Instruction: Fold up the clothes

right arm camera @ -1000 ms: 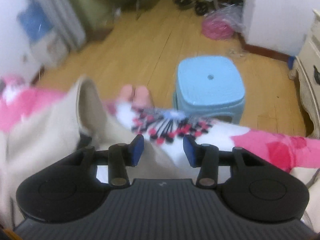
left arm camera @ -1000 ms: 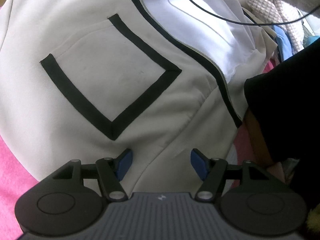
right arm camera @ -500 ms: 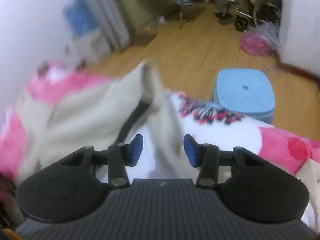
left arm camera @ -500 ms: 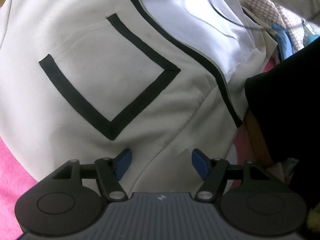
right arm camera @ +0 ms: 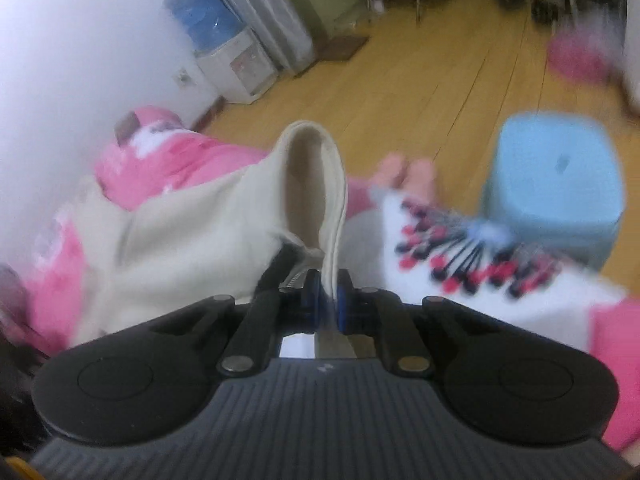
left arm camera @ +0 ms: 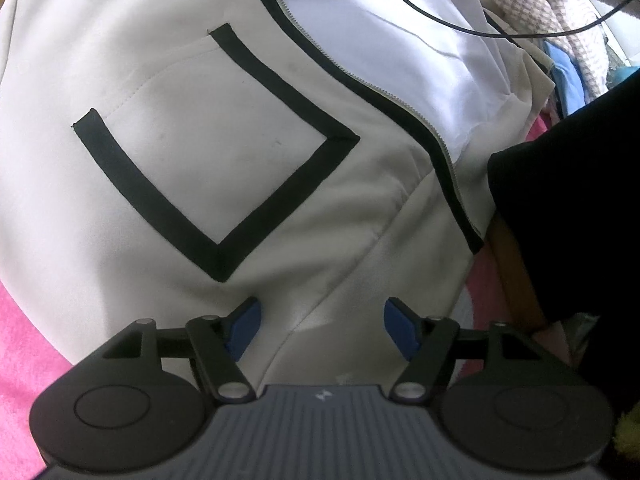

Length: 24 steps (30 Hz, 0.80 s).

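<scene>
1. My left gripper (left arm camera: pixel 322 330) points steeply down, jaws spread, over the cream jacket (left arm camera: pixel 192 80) lying flat on the pink blanket (left arm camera: pixel 24 344).
2. My right gripper (right arm camera: pixel 327 300) has just snapped closed, pinching a raised jacket edge (right arm camera: pixel 334 200).
3. I can read no writing.

The left gripper (left arm camera: pixel 322 330) has a grey ribbed body, black linkage arms with silver rivets and blue pads (left arm camera: pixel 243 334); the right gripper (right arm camera: pixel 329 298) is built alike; right of the left gripper, a black sleeve (left arm camera: pixel 572 216).
</scene>
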Each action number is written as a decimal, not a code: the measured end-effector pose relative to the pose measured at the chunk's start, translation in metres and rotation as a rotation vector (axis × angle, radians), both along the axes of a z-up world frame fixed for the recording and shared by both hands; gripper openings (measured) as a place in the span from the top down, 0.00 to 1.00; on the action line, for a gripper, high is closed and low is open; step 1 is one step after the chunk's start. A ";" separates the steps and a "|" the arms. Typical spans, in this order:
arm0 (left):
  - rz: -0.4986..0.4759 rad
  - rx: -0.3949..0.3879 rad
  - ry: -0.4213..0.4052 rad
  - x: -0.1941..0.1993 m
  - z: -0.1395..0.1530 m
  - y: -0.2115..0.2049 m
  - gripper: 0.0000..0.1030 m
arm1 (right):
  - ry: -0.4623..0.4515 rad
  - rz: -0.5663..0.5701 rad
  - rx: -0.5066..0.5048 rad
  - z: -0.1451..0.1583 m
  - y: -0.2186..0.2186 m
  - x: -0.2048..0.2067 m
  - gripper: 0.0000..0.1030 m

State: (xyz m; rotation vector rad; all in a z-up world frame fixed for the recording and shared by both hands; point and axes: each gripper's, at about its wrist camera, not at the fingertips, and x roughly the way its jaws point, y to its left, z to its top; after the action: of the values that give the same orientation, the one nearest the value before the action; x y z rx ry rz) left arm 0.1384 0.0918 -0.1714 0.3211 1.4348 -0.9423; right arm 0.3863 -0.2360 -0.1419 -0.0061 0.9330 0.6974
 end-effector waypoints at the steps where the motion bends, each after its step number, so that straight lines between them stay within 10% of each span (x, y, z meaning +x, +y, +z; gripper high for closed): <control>1: 0.000 0.000 -0.001 0.000 0.000 0.000 0.33 | -0.077 -0.008 -0.046 0.010 0.006 -0.006 0.94; 5: -0.003 0.005 -0.009 -0.002 0.000 -0.002 0.33 | -0.341 -0.029 -0.342 0.013 0.042 -0.014 0.93; 10: 0.002 0.009 -0.018 -0.004 0.001 -0.002 0.33 | -0.384 -0.127 -0.464 -0.010 0.058 -0.006 0.72; 12: 0.000 0.007 -0.020 -0.004 0.001 -0.001 0.33 | -0.375 -0.232 -0.370 0.003 0.042 -0.008 0.55; 17: 0.001 -0.005 -0.009 -0.002 0.000 0.000 0.33 | -0.298 -0.477 0.053 0.052 -0.027 -0.036 0.53; 21: 0.007 -0.006 -0.015 -0.004 -0.001 0.001 0.33 | -0.057 -0.472 0.345 0.047 -0.059 -0.060 0.53; 24: 0.008 0.001 -0.026 -0.006 0.001 0.000 0.33 | 0.083 -0.425 0.363 0.025 -0.055 -0.079 0.53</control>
State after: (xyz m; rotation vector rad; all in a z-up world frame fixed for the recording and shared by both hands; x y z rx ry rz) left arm 0.1320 0.0919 -0.1706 0.3267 1.4121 -0.9281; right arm 0.3070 -0.2912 -0.1167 0.5311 0.8390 0.4628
